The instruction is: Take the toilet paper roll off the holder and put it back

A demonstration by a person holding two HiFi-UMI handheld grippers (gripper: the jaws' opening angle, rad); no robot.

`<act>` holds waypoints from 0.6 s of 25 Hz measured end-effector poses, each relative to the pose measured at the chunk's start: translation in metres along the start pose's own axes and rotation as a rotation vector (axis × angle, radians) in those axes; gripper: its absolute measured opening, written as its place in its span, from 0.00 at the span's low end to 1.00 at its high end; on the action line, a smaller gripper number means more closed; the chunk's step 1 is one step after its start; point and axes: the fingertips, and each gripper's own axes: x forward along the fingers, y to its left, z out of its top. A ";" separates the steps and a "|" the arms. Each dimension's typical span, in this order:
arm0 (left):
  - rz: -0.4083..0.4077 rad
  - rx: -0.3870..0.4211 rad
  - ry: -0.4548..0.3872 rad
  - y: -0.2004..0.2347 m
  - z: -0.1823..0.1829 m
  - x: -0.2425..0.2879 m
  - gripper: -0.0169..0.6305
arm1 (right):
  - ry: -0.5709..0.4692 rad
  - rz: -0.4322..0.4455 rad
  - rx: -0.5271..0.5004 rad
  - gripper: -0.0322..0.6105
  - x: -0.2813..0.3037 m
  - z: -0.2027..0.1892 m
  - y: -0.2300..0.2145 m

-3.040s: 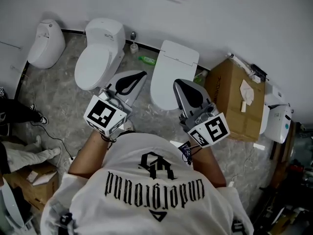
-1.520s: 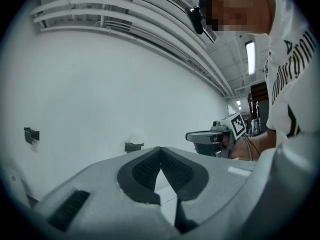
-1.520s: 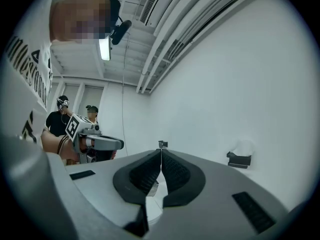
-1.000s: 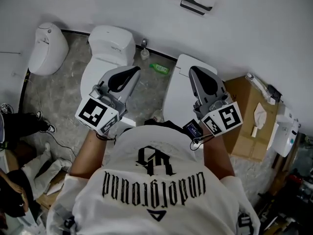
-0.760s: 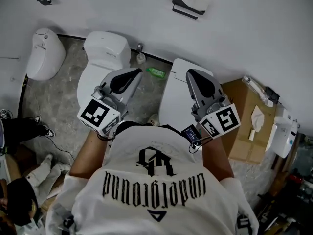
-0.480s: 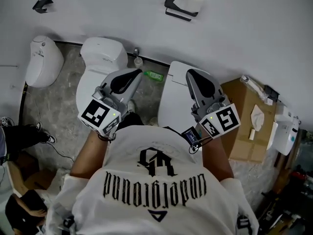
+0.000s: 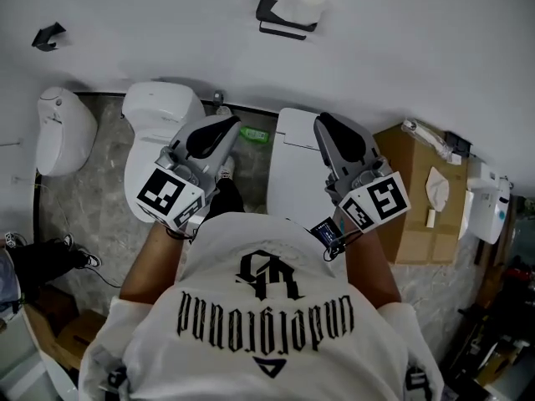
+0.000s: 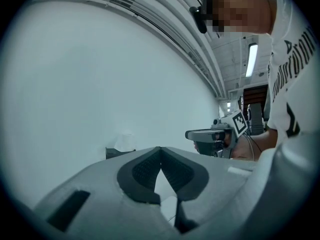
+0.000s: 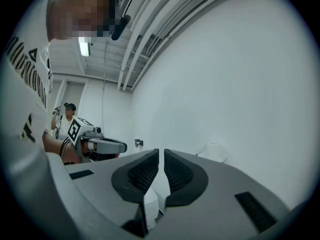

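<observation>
You have stepped toward the wall, so the toilet paper roll (image 7: 301, 2), on its holder (image 7: 269, 19), now lies straight ahead. Your left tongs (image 7: 227, 126) and right tongs (image 7: 326, 124) are both clenched on nothing, well short of it; removal hasn't begun.

The left gripper (image 7: 227, 125) and right gripper (image 7: 326, 125) are matt grey plastic with dark ribbed pads (image 8: 142, 171). Ahead of them, the toilet paper roll (image 7: 303, 2) is soft matt paper on a dark matt holder (image 7: 272, 13). The toilet (image 7: 159, 111) below the left gripper is glossy white. The box (image 7: 418, 190) right of the right gripper is dull brown cardboard.
</observation>
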 end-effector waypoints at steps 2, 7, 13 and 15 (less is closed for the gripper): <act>-0.025 0.004 0.004 0.006 0.000 0.012 0.05 | 0.003 -0.015 0.001 0.07 0.004 0.000 -0.009; -0.068 0.015 0.011 0.022 0.001 0.038 0.05 | 0.015 -0.040 0.002 0.08 0.018 -0.003 -0.028; -0.108 0.030 -0.010 0.051 0.010 0.067 0.05 | 0.006 -0.074 0.011 0.08 0.049 0.000 -0.055; -0.119 0.036 -0.015 0.066 0.015 0.077 0.05 | 0.001 -0.085 0.011 0.08 0.064 0.003 -0.065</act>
